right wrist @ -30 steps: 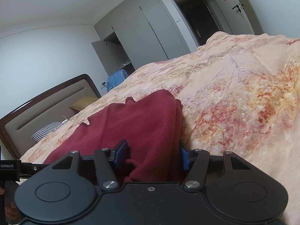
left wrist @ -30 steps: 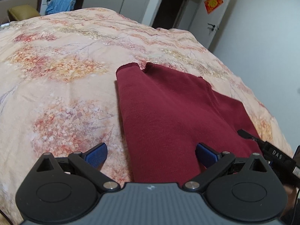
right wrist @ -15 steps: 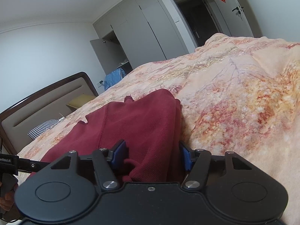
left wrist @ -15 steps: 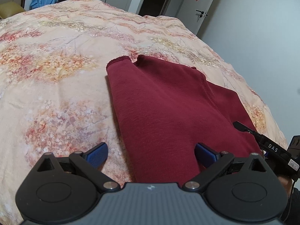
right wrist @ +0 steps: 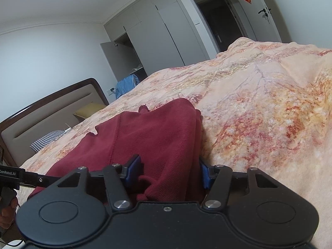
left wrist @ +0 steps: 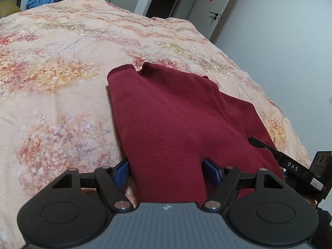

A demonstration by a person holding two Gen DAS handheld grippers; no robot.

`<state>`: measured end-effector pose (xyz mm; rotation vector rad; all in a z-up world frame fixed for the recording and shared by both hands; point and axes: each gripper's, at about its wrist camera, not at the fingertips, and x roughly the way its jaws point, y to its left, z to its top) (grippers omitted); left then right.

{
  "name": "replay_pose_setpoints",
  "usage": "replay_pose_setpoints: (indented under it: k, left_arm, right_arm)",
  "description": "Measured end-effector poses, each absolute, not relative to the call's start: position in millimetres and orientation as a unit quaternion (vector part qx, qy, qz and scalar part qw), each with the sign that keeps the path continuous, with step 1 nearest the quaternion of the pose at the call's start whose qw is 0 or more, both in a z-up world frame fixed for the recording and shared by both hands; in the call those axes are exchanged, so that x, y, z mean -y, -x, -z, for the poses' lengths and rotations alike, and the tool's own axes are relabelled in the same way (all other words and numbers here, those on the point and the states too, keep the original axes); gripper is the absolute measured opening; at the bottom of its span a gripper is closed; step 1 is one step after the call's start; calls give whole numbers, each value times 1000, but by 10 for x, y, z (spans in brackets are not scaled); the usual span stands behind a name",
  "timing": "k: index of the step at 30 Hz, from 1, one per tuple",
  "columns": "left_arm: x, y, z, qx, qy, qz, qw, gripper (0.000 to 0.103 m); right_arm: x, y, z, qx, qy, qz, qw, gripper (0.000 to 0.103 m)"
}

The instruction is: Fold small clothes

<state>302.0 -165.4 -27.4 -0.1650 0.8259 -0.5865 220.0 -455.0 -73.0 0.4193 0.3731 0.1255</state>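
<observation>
Item: garment [left wrist: 172,124], dark red knit, small. It lies partly folded on the bed [left wrist: 62,83], near the edge closest to us, with its far hem lying flat towards the middle of the quilt. A stitched seam runs down its right half. The near edge is bunched into thick layers at both grippers.

Left gripper [left wrist: 166,171]: its jaws are closing, with the near-left edge of the garment between the blue pads. We judge that the pads touch the cloth's sides but do not yet pinch it firmly.

Right gripper [right wrist: 169,173]: its jaws are narrowing slightly around a thick gathered roll of the near-right edge. The pads [right wrist: 132,169] press into the fabric on both sides, so we count this corner as held.

Step in hand, as we judge it: securing both near corners before carrying them over to the far hem.

Handling notes:
- We let the left gripper finish closing on all layers, not the top ply alone.
- We keep both corners level and equally taut, so the fold line runs straight.
- We lift only enough to clear the lower layer; the knit drags and may pull the far hem askew.

Surroundings: floral quilt, headboard [right wrist: 41,112], wardrobe [right wrist: 149,31], door [left wrist: 213,10].
</observation>
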Motion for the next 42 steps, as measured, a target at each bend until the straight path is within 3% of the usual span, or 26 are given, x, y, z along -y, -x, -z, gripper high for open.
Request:
replay_pose_setpoints:
  k: [7,10,13,18,31,35,42]
  left_arm:
    - [1648,-3029,238,-393,74,293,869,67]
    - [1651,-3014,190,-386,69,301,869,54]
    - [1659,-3005,139,-379,62,305,871,46]
    - [1611,-3014,22,-368,68,315,872,32]
    - [1105,-3277,-652,-275,23,228,934,31]
    - [771,-3552,-568,-302,58,189,933,32]
    - [403,-3779,49,-368,115,155,909,38]
  right_arm:
    - [4421,-2175,652,-189,-172,-52,965,41]
    - [4321,-2173,542,-194,-148,-43,969,25]
    - [4210,-2161,404,-186,-121,-39,974,19]
    - [4016,-2179,102,-146,-93,-64,983,18]
    - [3300,-3244,-408,-73,-67,-158,982,18]
    - [3167,-3733,-213,-119,-111,-163,973,18]
    - [3221,-3932,316,-198,-162,-129,958,22]
